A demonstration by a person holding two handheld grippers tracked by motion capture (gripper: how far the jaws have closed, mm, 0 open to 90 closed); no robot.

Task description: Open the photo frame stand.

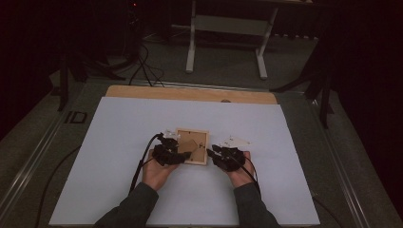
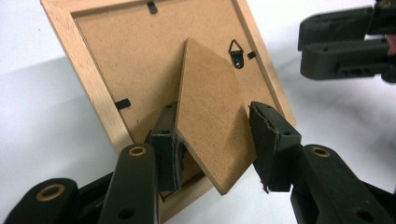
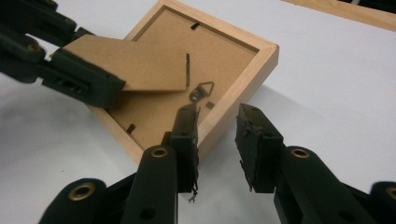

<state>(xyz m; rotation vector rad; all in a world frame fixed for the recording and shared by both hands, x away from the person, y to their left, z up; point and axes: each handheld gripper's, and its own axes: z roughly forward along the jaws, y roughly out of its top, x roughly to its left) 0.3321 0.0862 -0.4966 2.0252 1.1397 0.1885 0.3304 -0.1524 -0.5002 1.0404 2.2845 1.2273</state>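
— Nearest us, the left gripper has the frame's fold-out stand between its jaws, the flap lifted off the back. One pad touches its edge; the other looks a shade clear, so I can't tell whether it's truly clamped.

— And the right gripper?

— Released, nothing between the jaws. They straddle the near rail of the picture frame without pressing on it (the gap is plain to see).

— So which step is this?

— Swinging the stand out, I'd judge. Next the flap wants opening further while the right steadies the rim, or the light frame will skid.

— Where does it lie?

— Face down on the white sheet, mid-table, between both hands. Pale wooden rails, square; rough brown fibreboard back with small black tabs and a triangular metal hanger. Further off, a white scrap, then the bare wooden table edge.
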